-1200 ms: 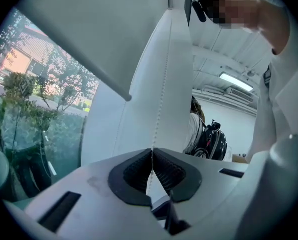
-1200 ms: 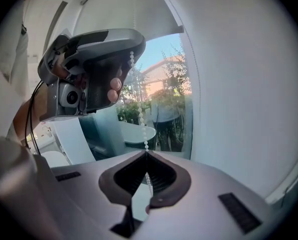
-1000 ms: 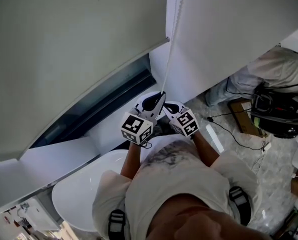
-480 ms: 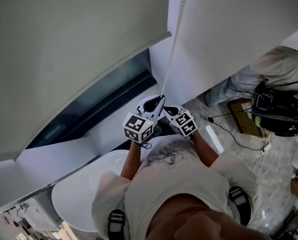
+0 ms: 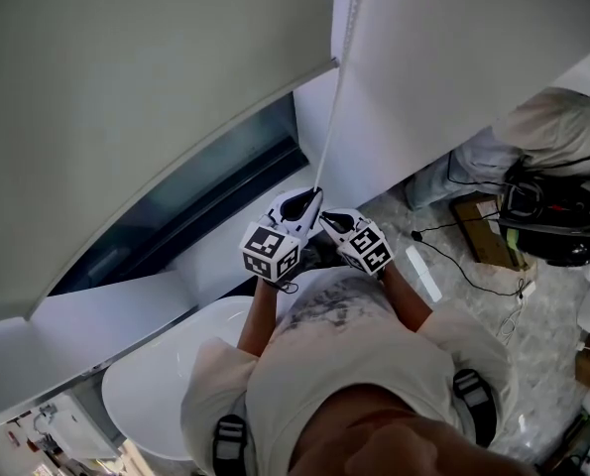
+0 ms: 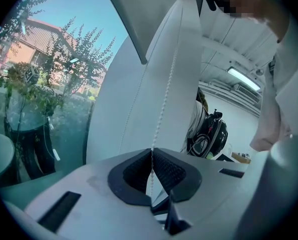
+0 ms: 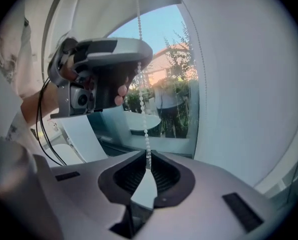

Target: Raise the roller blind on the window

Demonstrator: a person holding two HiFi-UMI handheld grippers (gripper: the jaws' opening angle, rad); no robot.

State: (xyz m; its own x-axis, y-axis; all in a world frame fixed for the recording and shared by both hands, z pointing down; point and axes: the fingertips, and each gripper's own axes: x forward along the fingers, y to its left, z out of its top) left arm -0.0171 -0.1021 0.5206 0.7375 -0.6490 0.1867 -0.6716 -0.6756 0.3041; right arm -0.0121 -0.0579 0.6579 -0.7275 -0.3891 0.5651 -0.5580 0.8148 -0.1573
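Note:
The pale roller blind covers most of the window; its lower edge runs diagonally above a dark strip of glass. A white bead chain hangs taut down the frame to both grippers. My left gripper is shut on the chain, which runs up from between its dark pads as a line of beads. Just below and to the right, my right gripper is also shut on the bead chain, pinched at its pads. The left gripper's body hangs above in the right gripper view.
A white window sill and a round white table lie below left. At the right a person crouches by a black backpack, a cardboard box and cables on the floor. Trees and a house show outside.
The blind's lower edge has crept up a little, showing slightly more glass. Both grippers stay shut on the chain and have barely shifted.

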